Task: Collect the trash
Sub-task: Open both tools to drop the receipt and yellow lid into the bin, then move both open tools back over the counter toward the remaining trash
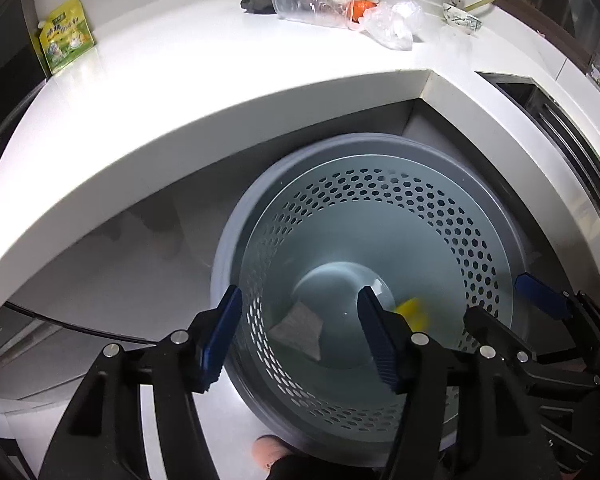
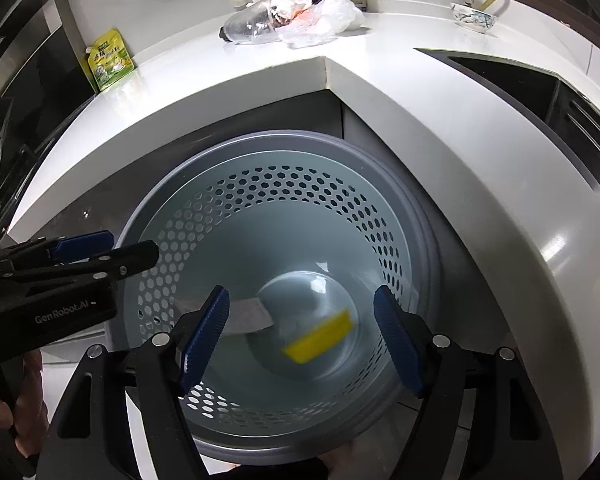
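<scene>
Grey perforated bin [image 2: 284, 216]: landmark; stands on the floor below the inner corner of the white counter [image 2: 440, 120], mouth up, both grippers poised over it.
Bin contents: a yellow piece [image 2: 320, 338] and a grey scrap [image 2: 250, 314] at or near the bottom; both are blurred, so whether they are at rest cannot be told.
Left gripper [image 1: 300, 330]: above the bin's near rim, angled down into the mouth; jaws parted, nothing between the pads. Judged reason: positioned over the opening so that a released item drops inside.
Right gripper [image 2: 300, 346]: over the bin beside the left one; jaws spread wide, empty, pointing down at the bin floor.
Remaining trash: clear plastic cup [image 1: 312, 2], crumpled clear bag [image 1: 392, 24] and an orange item [image 1: 362, 8] in a pile on the counter, well beyond the bin's far side.
Other items: green-yellow pouch [image 1: 66, 36] at the counter's far left; patterned bowl [image 2: 474, 16] at its far right. Neither is clearly trash.
Task status: judged partly done; the counter pile is not yet collected.
</scene>
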Available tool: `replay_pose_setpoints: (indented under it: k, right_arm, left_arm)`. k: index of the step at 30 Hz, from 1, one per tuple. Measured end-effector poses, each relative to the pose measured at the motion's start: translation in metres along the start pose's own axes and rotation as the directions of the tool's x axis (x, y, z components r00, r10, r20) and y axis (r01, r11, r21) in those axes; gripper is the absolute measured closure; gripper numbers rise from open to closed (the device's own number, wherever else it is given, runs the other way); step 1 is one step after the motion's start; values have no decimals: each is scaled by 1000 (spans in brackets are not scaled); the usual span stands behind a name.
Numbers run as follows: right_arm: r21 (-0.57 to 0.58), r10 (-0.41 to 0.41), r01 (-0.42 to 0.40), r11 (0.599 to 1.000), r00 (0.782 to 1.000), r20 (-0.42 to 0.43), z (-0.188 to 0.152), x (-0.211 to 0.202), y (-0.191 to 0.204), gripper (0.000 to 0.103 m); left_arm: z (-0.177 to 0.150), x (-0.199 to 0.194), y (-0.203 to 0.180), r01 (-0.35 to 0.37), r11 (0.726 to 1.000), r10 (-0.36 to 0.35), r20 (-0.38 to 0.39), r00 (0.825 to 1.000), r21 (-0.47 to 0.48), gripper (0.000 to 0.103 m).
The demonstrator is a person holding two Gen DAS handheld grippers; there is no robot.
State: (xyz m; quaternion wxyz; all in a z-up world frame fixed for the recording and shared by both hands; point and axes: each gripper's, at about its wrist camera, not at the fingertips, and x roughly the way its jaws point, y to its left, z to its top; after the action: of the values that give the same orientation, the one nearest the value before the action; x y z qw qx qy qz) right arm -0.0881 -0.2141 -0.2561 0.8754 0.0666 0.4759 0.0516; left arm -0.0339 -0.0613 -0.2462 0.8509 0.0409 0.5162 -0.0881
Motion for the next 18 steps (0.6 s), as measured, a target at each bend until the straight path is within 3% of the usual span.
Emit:
replay_pose_setpoints:
  k: [10, 18]
  right_arm:
    - [4, 13, -13, 1000, 1000, -7, 4, -5, 0, 32]
    - [17, 33, -33, 999, 999, -9, 12, -32, -6, 31]
  left_arm:
    - [6, -6, -3, 1, 1000, -1, -17, 1000, -16, 44]
    - [12, -28, -5, -7, 999, 6, -19, 1000, -46, 44]
